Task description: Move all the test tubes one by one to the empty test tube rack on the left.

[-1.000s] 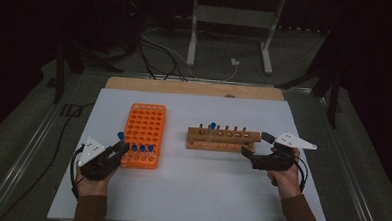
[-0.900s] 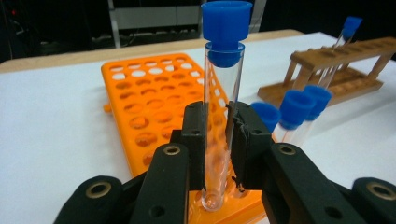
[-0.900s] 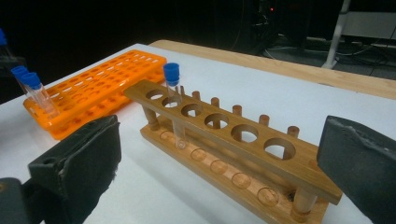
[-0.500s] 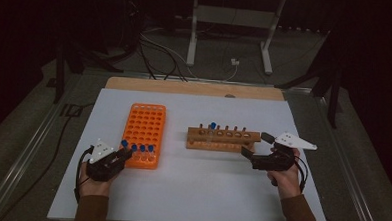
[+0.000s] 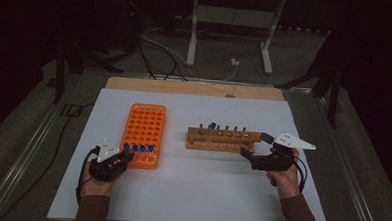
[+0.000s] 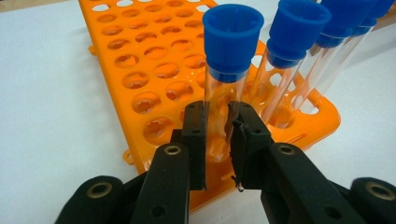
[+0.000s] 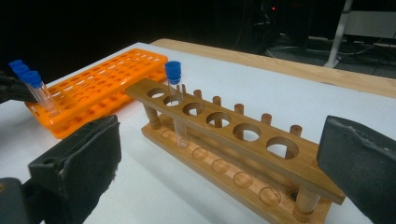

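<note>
At the left of the table, the left gripper [image 6: 217, 140] is clamped on the clear glass test tube with a blue cap [image 6: 229, 70], its black jaws pressing the glass low down, just above the hole it stands in. This tube is the leftmost in a row of four blue-capped tubes [image 5: 137, 148] along the near edge of the orange plastic many-holed rack [image 5: 144, 123], which lies flat on the white table top [image 5: 205, 186]. The tube's long axis runs upright, leaning slightly, so freeing it probably calls for a pull straight along that axis, up and out of the hole.

Further right stands the wooden six-hole test tube rack [image 7: 219, 135], its length running across the table, with one blue-capped tube [image 7: 175, 93] already in a hole near its left end. It lies to the right of the held tube. At its right end, the right gripper [image 7: 219, 158] hovers with jaws spread wide and nothing between them; the left hand is the one at the orange rack.
</note>
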### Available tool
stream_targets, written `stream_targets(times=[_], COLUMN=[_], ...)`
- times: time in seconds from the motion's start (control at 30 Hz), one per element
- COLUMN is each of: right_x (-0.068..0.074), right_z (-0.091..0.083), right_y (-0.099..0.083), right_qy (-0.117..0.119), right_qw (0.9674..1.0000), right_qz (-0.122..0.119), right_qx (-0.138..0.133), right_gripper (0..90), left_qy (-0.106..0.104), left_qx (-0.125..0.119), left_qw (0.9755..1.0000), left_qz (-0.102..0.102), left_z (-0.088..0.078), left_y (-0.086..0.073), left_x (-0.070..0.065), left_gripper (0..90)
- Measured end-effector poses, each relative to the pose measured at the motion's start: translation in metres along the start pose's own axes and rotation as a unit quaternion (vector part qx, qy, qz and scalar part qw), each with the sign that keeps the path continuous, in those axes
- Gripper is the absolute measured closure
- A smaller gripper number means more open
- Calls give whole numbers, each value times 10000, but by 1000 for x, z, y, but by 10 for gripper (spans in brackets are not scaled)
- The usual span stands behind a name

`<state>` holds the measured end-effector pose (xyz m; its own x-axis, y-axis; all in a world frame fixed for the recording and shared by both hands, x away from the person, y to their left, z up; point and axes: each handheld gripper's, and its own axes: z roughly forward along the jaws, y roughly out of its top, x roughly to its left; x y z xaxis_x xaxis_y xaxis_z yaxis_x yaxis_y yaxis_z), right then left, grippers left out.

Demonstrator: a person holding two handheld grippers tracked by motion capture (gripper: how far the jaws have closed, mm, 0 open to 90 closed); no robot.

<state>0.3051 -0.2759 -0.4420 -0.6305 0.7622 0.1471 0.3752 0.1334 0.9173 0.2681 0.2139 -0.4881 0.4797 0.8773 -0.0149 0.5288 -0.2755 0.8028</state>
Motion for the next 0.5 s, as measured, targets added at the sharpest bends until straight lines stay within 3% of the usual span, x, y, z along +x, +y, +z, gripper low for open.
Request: stream_targets(times=[0.23,0.33,0.43,0.5], right_x=[0,0,0,1], right_z=[1,0,1,2], right_y=[0,0,-1,-1], right_qy=[4,6,8,22], right_qw=[10000,10000,10000,10000], right_qz=[-1,2,-7,-13], right_qx=[7,9,11,20], right_gripper=[1,1,1,1], left_qy=[-4,3,-33,-38], left_qx=[-14,-129,-254,-202], left_qw=[10000,9999,9996,9998], left_qz=[-39,-71,-69,-22], left_z=[-4,-10,-15,-15], left_y=[-1,-1,1,1], left_x=[1,1,2,2], left_gripper=[742,714,766,780])
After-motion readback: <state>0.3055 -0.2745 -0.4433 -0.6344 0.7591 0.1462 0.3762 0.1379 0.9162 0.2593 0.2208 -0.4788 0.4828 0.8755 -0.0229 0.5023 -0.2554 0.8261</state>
